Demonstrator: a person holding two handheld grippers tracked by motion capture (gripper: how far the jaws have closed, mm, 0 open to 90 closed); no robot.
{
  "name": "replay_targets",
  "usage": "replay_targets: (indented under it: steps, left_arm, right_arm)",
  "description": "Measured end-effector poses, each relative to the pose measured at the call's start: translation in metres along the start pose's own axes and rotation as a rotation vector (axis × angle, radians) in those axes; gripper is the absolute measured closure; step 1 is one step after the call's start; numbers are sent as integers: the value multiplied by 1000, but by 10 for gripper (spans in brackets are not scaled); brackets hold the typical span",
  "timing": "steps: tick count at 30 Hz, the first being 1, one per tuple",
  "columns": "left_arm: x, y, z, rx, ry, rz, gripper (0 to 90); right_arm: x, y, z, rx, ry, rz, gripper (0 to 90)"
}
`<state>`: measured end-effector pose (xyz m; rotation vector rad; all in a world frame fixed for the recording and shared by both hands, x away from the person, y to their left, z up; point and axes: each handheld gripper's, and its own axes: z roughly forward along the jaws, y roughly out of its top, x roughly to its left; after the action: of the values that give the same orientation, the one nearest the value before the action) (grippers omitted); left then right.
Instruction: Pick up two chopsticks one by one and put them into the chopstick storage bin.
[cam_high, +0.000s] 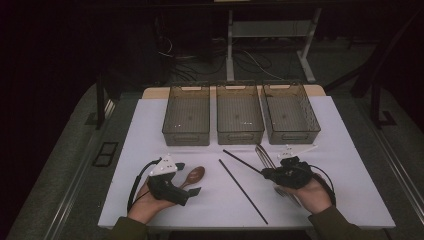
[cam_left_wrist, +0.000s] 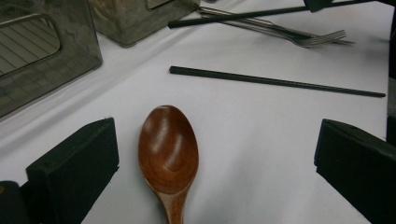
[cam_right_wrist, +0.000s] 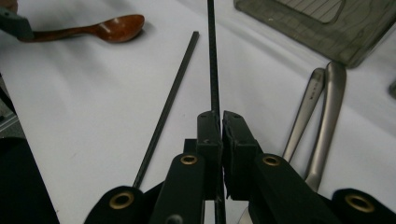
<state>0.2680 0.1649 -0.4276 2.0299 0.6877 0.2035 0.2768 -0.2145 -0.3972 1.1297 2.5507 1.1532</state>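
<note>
Grippers come first in the high view. The left gripper (cam_high: 192, 187) has its jaws wide apart on both sides of the spoon (cam_high: 193, 176), near its handle. The right gripper (cam_high: 266, 173) has its jaws shut tight on 1 chopstick (cam_high: 241, 161), which sticks out up and to the left. The other chopstick (cam_high: 243, 191) lies flat on the table (cam_high: 350, 200), between the 2 grippers. 3 bins (cam_high: 239, 120) stand in a row at the far side. A fork (cam_high: 263, 154) lies just behind the right gripper, and the hand hides part of it. The room behind is dark and hard to make out.

Next comes the left gripper view. The spoon (cam_left_wrist: 169, 154) lies bowl up between the 2 open jaws, nearer the left one, touching neither. Its handle is cut off at the bottom edge. The loose chopstick (cam_left_wrist: 275, 82) lies across the table farther off. Past it are the fork (cam_left_wrist: 299, 37) and the held chopstick (cam_left_wrist: 233, 17). 2 bins (cam_left_wrist: 42, 60) stand at the top left, cut off by the edge.

Last is the right gripper view. The jaws of the right gripper (cam_right_wrist: 221, 122) pinch the chopstick (cam_right_wrist: 213, 56), which runs straight up between them. The loose chopstick (cam_right_wrist: 170, 100) lies just to the left. The spoon (cam_right_wrist: 112, 28) rests at the top left, with a jaw of the left gripper (cam_right_wrist: 14, 23) at its handle. 2 metal handles (cam_right_wrist: 322, 116) lie to the right, their ends hidden behind the jaws. A bin (cam_right_wrist: 327, 23) sits at the top right.
</note>
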Motion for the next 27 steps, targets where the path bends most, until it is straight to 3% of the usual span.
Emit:
replay_targets:
  steps: [9,18,27]
  left_arm:
    - [-4,-2,-3,0,-8,40,0]
    - [-6,-2,-1,34,7,48,0]
    - [-8,-2,2,35,30,51,0]
  right_arm:
    - [-4,11,-2,-36,9,-13,863]
    - [-1,22,-1,-57,18,-31,863]
    - [-2,37,2,-78,15,-34,863]
